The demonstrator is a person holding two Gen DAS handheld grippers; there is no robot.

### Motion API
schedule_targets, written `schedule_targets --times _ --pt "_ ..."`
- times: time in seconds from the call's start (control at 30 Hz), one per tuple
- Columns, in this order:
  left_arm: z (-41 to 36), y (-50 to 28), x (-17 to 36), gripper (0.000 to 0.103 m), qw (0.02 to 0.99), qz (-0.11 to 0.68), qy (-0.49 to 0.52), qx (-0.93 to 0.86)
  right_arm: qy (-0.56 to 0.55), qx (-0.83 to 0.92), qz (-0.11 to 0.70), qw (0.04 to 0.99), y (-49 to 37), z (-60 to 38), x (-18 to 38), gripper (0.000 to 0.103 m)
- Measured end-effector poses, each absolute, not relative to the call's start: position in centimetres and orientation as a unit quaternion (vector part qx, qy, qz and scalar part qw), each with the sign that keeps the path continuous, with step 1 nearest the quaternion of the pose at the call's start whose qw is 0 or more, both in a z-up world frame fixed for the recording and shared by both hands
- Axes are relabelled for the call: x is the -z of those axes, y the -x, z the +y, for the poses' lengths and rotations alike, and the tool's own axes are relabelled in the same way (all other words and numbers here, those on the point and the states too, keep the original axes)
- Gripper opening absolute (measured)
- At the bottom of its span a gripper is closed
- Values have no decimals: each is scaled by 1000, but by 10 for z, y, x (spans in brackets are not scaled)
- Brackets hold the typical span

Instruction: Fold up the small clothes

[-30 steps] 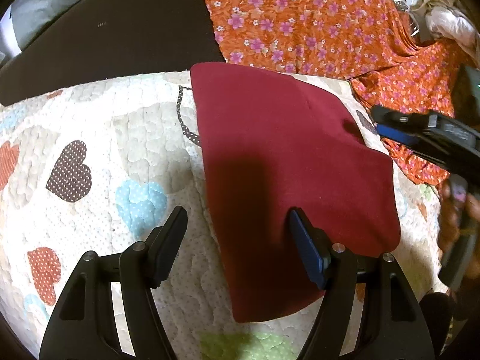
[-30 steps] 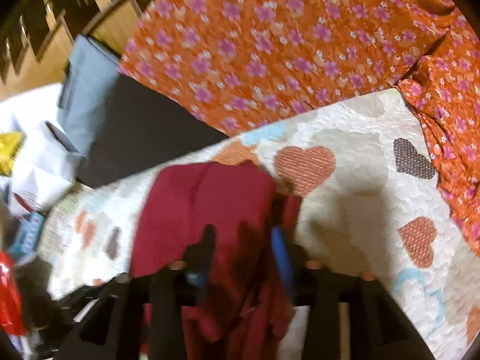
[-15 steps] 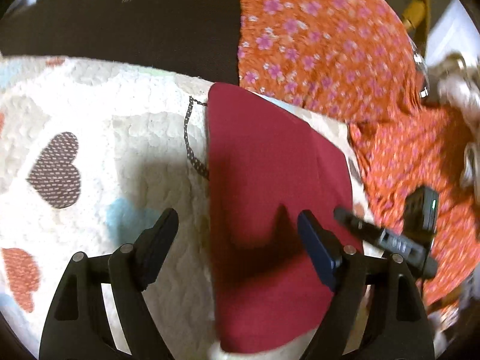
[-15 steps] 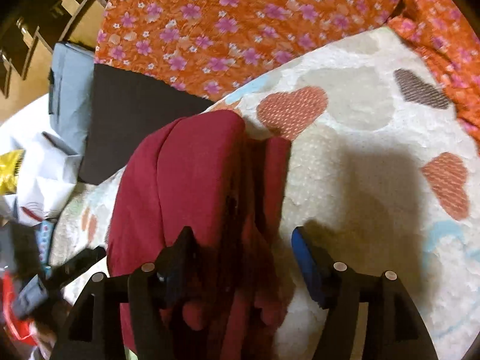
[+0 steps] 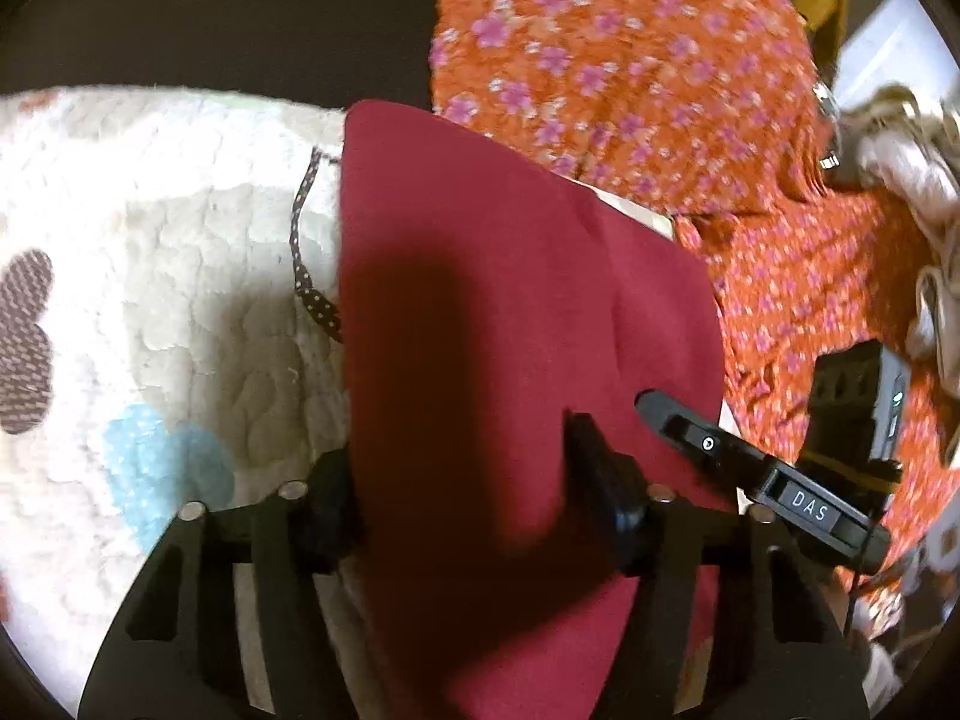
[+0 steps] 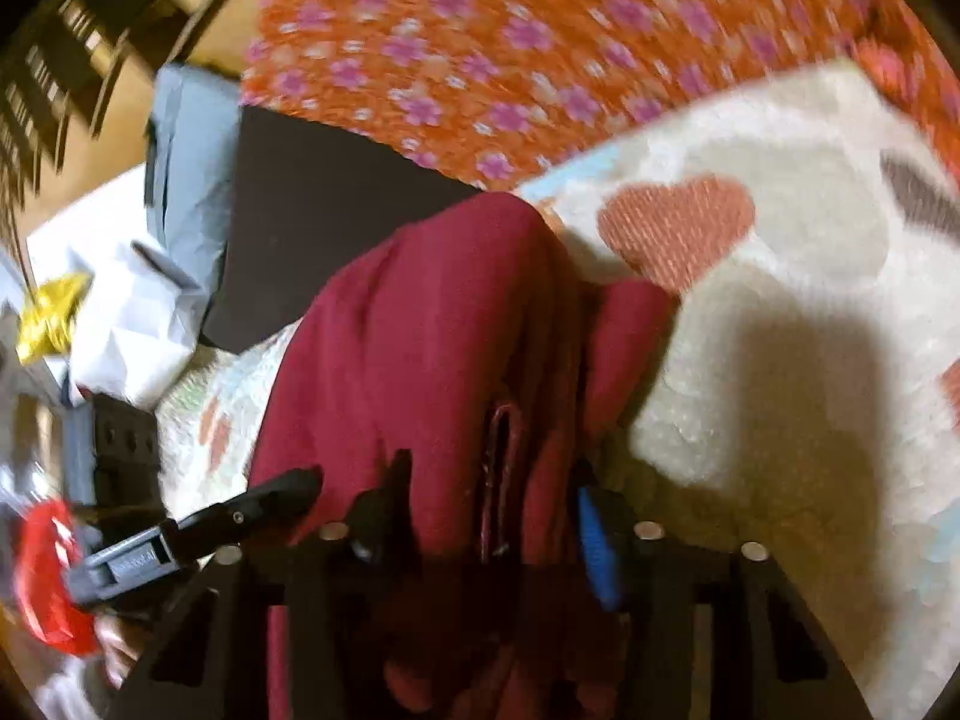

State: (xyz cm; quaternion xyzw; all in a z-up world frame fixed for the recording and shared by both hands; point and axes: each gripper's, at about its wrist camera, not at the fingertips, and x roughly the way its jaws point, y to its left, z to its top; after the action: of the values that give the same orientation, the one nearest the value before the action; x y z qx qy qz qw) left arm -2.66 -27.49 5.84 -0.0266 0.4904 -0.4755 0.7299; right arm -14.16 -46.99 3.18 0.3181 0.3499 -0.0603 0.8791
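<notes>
The only text that reads clearly is "DAS", in pale capitals on a small dark plate set into the black body of the right gripper [image 5: 654, 414], seen in the left wrist view where that gripper reaches in from the right. In the right wrist view a similar pale label sits on the grey-black body of the left gripper [image 6: 294, 495], but it is too blurred to make out.
</notes>
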Motion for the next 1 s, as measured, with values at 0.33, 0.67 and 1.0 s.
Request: schedule_targets --times 0.33,0.67,1.0 --pt "-179 102 -88 58 734 510 -17 449 -336 0 359 870 208 -394 -66 43" --pt "-151 154 -82 61 805 471 -84 352 -296 62 382 873 250 -365 -76 51" --pt "-150 151 -77 62 838 438 -99 309 -139 34 409 901 213 -314 -100 33"
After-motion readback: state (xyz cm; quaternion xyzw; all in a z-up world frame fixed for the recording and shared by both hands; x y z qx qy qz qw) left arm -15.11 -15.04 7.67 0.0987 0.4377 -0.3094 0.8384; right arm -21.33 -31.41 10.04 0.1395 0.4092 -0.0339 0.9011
